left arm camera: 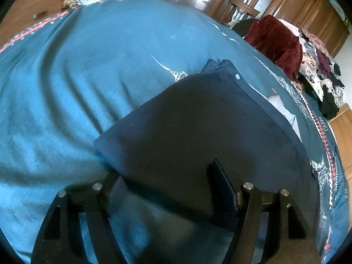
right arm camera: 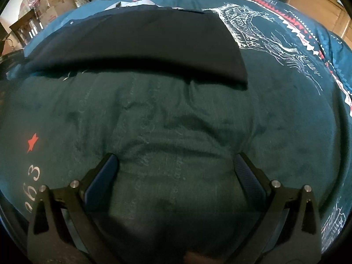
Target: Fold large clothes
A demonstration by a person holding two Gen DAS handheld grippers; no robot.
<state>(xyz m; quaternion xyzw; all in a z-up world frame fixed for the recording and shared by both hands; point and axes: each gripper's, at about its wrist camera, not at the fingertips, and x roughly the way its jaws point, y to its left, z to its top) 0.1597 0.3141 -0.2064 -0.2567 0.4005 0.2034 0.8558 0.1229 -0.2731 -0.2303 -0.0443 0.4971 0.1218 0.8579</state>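
Black fingers of our left tool (left arm camera: 169, 184) frame the near edge of the dark navy garment (left arm camera: 198, 127), which drapes over the left finger and lies between the two; the jaws stand partly apart, and we cannot tell whether the pads press the cloth. Our right tool (right arm camera: 176, 167) hovers wide open over the teal bedspread (right arm camera: 176, 121) — nothing between its blue pads (right arm camera: 103, 176). Folded flat, the garment lies on the bed, beyond the right tool, beside a white tower print (right arm camera: 259, 37). A heap of clothes (left arm camera: 308, 61) sits at the bed's far edge.
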